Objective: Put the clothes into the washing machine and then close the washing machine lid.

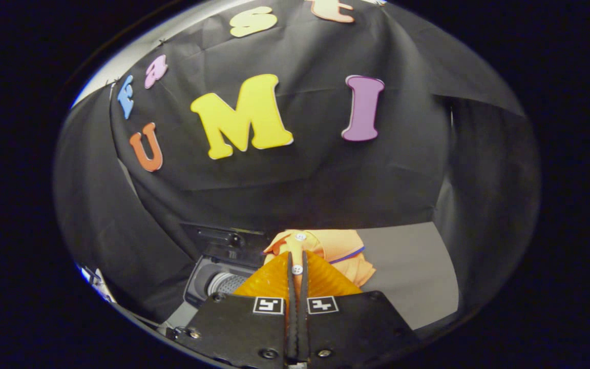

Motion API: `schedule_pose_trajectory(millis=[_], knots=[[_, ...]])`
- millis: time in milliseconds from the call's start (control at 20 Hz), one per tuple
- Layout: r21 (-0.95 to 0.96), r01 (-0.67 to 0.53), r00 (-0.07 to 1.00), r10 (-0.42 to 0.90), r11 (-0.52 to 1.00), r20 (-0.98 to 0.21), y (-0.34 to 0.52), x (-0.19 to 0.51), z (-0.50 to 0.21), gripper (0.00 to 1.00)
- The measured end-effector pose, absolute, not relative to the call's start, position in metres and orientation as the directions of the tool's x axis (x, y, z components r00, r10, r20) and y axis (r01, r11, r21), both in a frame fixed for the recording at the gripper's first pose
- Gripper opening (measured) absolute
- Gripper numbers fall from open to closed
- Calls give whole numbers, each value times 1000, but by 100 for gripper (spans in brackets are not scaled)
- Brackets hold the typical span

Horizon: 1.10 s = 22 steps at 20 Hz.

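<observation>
So the gripper [297,266] is pinching an orange shirt [341,248], both fingers squeezed together on the button strip with barely a sliver of gap between them. One white button is sitting right in that gap and another is showing just past the fingertips, so the button strip is running straight along the line of the fingers, pointing away from the camera. The rest of the shirt is bunching up beyond the tips and spilling off to the right, with a thin dark blue trim line crossing it there.

The shirt is hanging up off the grey table [413,271], and the washing machine [218,277] is sitting lower down to the left of the fingers. Its lid [223,238] is standing open, tilted back toward the black cloth wall, and a bit of the perforated metal drum [226,283] is peeking out.

Hard to tell much else: the fingers are covering most of the shirt, so its full shape, sleeves and actual length aren't readable. The gripper body is blocking a good part of the machine too, so I'm only getting part of the opening.
</observation>
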<state>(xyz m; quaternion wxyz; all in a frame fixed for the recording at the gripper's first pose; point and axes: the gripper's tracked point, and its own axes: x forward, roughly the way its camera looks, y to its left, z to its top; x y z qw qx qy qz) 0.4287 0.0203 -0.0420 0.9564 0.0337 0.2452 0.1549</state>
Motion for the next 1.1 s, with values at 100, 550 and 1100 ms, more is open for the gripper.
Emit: schedule_pose_trajectory(millis=[100,550,1100], knots=[[134,-319,829,345,938,-441,45,422,-32,4],[144,-461,775,477,876,-414,151,398,-15,4],[156,-544,676,540,825,-501,261,400,-64,4]])
